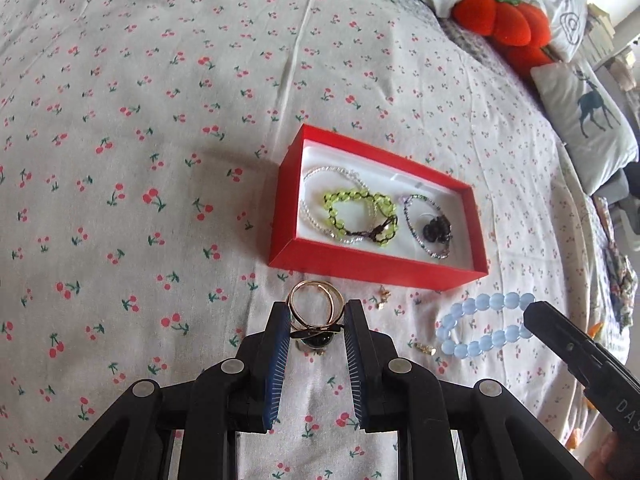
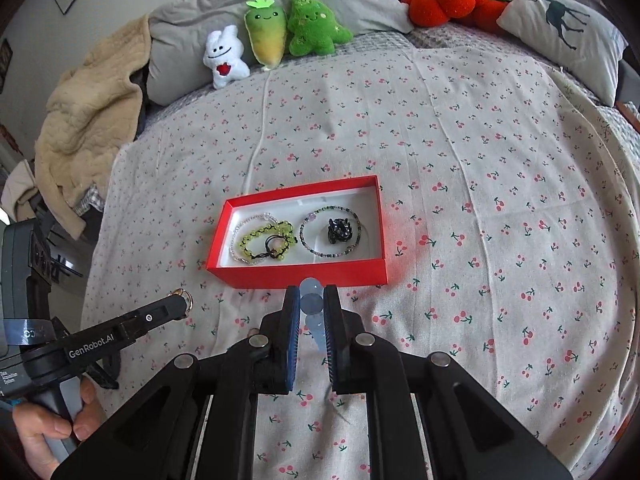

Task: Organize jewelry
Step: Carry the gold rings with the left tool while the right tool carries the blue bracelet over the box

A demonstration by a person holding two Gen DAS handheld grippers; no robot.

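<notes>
On the bed, the left gripper [image 1: 317, 320] fingers clasp a gold ring [image 1: 316, 307] and the right gripper [image 2: 311, 309] fingers pinch a blue bracelet [image 2: 312, 303], both just short of the red box [image 2: 296, 274] ahead, probably awaiting drop-off.

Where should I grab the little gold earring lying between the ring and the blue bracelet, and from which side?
Probably from straight above, pinching across the small gold earring. It lies flat on the bedsheet with nothing standing up to catch, and the red box wall sits close behind it, so a low approach from the far side looks blocked.
</notes>
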